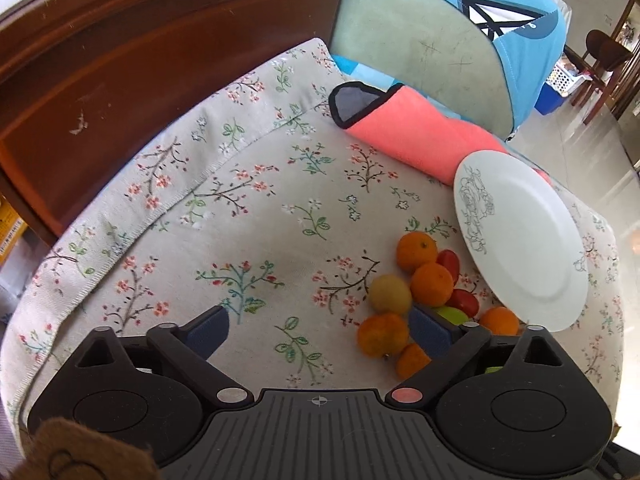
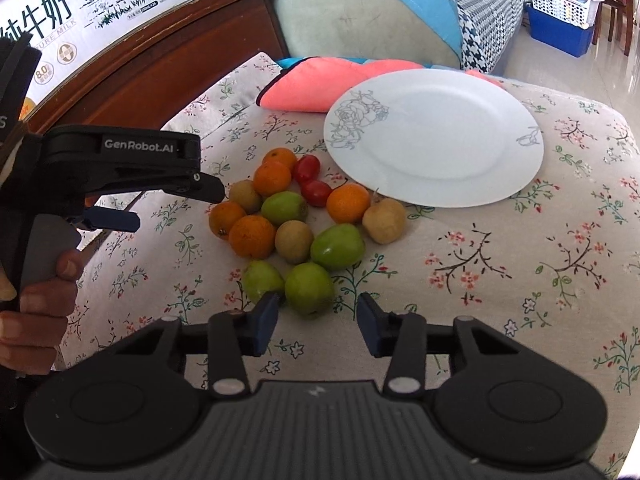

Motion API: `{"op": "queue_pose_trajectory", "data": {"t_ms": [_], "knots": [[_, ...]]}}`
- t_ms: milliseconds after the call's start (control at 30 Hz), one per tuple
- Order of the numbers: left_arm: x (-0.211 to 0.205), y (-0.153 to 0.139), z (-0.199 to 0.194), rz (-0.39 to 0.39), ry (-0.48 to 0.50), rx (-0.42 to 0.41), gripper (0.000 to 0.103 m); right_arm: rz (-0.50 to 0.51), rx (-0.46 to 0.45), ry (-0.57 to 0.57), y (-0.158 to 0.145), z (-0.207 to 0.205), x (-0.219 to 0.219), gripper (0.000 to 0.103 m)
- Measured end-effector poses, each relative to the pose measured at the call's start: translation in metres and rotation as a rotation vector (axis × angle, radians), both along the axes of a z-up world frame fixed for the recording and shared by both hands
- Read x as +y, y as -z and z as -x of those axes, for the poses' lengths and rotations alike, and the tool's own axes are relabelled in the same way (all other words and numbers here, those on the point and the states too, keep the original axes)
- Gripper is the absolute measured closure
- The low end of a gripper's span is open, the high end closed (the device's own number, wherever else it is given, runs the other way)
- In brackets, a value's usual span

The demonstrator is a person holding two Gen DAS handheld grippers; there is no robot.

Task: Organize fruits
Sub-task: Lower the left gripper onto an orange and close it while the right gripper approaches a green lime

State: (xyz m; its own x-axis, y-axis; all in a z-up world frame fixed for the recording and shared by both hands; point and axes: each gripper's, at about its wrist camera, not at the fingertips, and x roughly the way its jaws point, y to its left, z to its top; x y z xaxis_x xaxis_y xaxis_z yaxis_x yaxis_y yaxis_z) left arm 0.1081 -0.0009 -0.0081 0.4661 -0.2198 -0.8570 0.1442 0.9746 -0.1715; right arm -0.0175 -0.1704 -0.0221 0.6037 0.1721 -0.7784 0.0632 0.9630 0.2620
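Cluster of fruits (image 2: 292, 224) lying just ahead of the right hand-held gripper (image 2: 318, 318), nearest green fruit (image 2: 309, 289) roundish with no clear long axis, at its half-closed, empty fingertips, white plate (image 2: 434, 138) beyond, left hand-held gripper (image 1: 318, 330) spread wide, empty, fruits by its right finger.

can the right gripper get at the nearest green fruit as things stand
Probably yes: the right gripper sits just short of the green fruit, jaws apart with nothing between them, though a second green fruit crowds one side.

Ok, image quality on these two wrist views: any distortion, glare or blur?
Left wrist view: strong fisheye bending of the wooden headboard, dark corners, plate sharp, bright window glare at right. Right wrist view: same curvature, even daylight, fruit pile crisp with soft shadows.
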Motion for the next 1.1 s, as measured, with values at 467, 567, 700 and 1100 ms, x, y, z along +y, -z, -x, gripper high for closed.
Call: {"op": "queue_pose_trajectory", "data": {"t_ms": [467,567,700,1100], "knots": [[-0.015,0.014,-0.005,0.055,0.04,0.034,0.046,-0.034,-0.003,0.006,0.006,-0.004,-0.001,0.072],[-0.017,0.015,-0.003,0.058,0.05,0.03,0.046,-0.061,0.002,0.026,0.005,-0.005,-0.003,0.071],[-0.019,0.016,-0.001,0.057,0.055,0.023,0.046,-0.086,0.006,0.053,0.004,-0.004,-0.008,0.069],[-0.012,0.016,0.001,0.061,0.039,0.017,0.045,-0.043,-0.022,0.052,0.004,-0.006,-0.005,0.057]]}}
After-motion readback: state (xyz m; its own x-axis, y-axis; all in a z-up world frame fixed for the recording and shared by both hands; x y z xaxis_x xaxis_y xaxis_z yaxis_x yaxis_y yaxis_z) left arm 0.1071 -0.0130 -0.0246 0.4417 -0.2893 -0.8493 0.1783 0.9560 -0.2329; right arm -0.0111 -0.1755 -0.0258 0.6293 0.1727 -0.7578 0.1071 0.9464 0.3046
